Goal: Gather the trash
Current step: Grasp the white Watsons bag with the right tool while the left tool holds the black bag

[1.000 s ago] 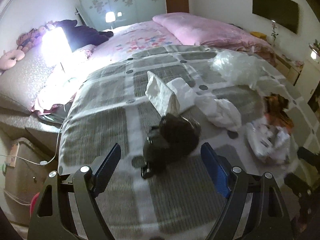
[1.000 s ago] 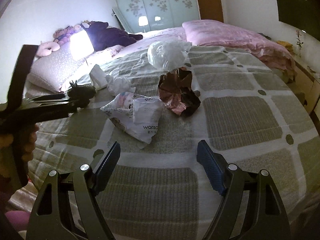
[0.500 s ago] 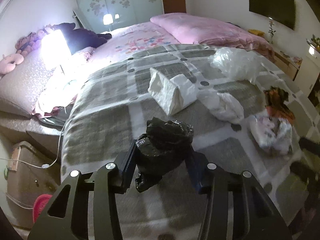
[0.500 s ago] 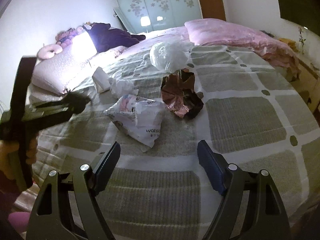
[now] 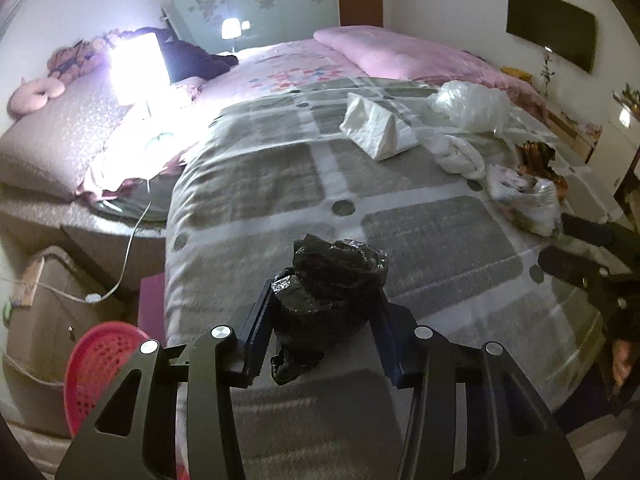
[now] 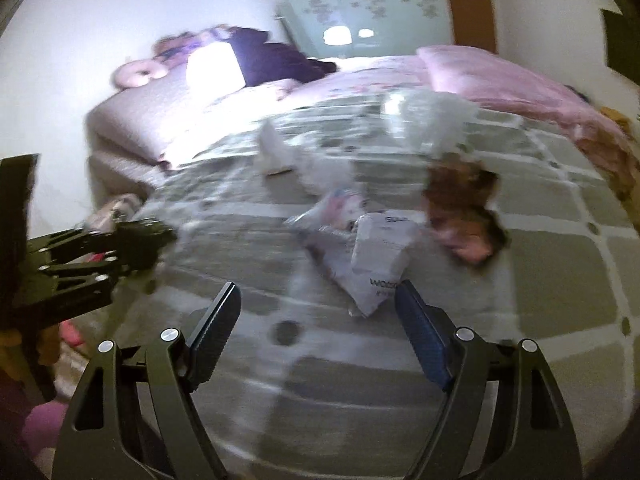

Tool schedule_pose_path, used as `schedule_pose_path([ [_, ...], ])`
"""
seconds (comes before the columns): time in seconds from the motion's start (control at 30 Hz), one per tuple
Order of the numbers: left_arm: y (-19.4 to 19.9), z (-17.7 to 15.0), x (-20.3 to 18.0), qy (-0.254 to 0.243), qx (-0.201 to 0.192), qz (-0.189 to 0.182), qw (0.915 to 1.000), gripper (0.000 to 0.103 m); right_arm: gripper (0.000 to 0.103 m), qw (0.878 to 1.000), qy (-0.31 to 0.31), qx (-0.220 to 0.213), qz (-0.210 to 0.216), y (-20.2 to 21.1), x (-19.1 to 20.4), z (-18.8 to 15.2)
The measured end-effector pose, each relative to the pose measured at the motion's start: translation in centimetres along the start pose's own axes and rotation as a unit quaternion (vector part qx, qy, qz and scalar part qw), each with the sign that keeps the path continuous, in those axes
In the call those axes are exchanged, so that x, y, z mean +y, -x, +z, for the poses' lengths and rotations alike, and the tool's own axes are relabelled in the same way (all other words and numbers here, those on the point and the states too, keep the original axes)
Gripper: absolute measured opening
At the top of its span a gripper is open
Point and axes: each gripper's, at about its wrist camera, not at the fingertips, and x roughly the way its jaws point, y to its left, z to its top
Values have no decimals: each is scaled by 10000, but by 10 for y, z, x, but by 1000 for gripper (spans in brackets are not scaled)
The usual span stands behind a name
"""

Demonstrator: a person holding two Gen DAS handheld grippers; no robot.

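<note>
My left gripper [image 5: 322, 312] is shut on a crumpled black plastic bag [image 5: 332, 280] and holds it above the near edge of the grey checked blanket [image 5: 256, 184]. On the blanket lie a white tissue pack [image 5: 376, 128], a twisted white wad [image 5: 460, 156], a clear plastic bag [image 5: 472, 106], a white printed bag [image 6: 376, 248] and a brown foil wrapper [image 6: 464, 204]. My right gripper [image 6: 318, 320] is open and empty, just short of the white printed bag. The right wrist view is blurred.
A red perforated basket [image 5: 100, 372] stands on the floor left of the bed, beside a bedside cabinet [image 5: 44, 312] with a cable. A lit lamp [image 5: 138, 68] and pillows are at the far left. A pink duvet [image 5: 408, 54] lies at the back.
My left gripper closed on the black bag, lifted it and drew back toward the bed's near left edge; the red basket came into view. My right gripper moved closer to the white printed bag.
</note>
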Motion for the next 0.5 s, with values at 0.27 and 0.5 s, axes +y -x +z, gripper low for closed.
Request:
schedule_pose_path([
  [0.27,5,-8,5,94,-31,-50,9999,43,76,9996,207,-188,24,18,7,6],
  [0.5,4,-9,7,165,-24,-92,9998,43,76,9983,240,-203,-491,6,-14,25],
])
